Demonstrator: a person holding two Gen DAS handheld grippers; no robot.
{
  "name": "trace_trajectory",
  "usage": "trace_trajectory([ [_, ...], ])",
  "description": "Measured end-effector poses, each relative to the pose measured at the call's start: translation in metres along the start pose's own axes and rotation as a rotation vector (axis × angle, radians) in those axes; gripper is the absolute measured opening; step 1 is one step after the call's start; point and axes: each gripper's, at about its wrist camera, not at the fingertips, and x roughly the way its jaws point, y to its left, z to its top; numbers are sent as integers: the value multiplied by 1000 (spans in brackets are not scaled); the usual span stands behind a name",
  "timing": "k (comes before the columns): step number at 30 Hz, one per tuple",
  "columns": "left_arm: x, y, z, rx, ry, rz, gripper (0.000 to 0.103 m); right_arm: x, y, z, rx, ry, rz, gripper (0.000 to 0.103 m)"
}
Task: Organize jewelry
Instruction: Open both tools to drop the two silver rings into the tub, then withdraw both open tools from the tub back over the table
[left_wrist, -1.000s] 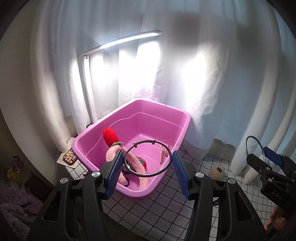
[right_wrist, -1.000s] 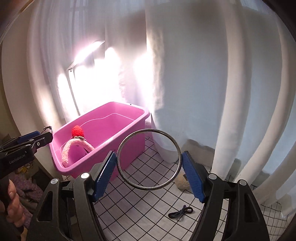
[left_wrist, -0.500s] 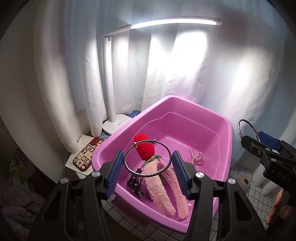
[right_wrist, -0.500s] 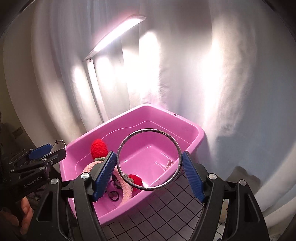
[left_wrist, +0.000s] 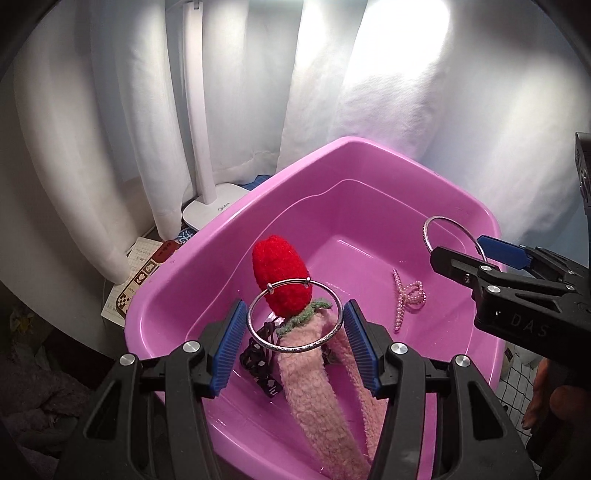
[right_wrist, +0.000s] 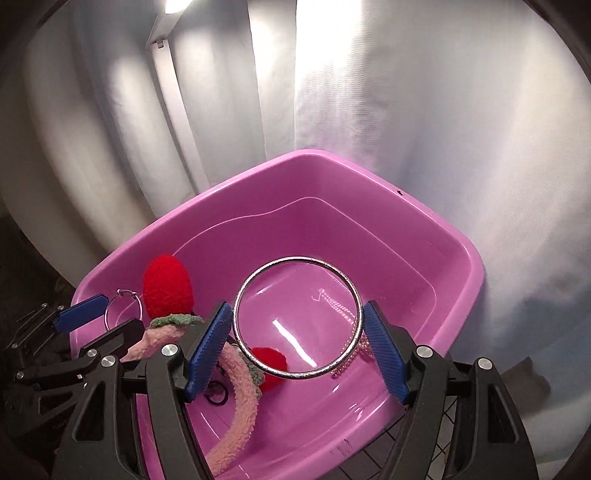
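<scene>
Left wrist view: the left gripper (left_wrist: 295, 332) has its jaws clamped on a silver bangle (left_wrist: 295, 317) over the pink tub (left_wrist: 369, 155), while right wrist view: the right gripper (right_wrist: 299, 332) jaws grip a larger ring (right_wrist: 298, 318) above that tub.

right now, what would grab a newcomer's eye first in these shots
The big pink tub fills both views. Each gripper holds a silver bangle over it: the left gripper a thin bangle, the right gripper a thicker bangle. Inside lie a fuzzy pink headband with red strawberries and a pink bead clip.
</scene>
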Motion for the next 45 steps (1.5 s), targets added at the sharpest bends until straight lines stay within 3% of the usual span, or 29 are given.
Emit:
trace_trajectory([
  [7, 17, -3, -2, 3, 61, 17, 53, 35, 3, 5, -28, 110, 4, 70],
  [16, 22, -1, 0, -4, 77, 23, 54, 48, 3, 11, -38, 135, -12, 71],
  [17, 22, -1, -1, -5, 80, 26, 57, 49, 3, 11, -36, 137, -16, 71],
  [19, 22, 1, -1, -13, 85, 46, 92, 50, 1, 11, -20, 152, -12, 71],
  [23, 17, 5, -2, -17, 72, 52, 93, 51, -6, 14, 22, 168, -28, 72],
  [37, -1, 6, -9, -19, 51, 44, 93, 21, -8, 3, 61, 80, -14, 72],
  [45, -47, -6, -13, 5, -100, 46, 93, -46, -21, -26, 126, -78, -16, 72],
])
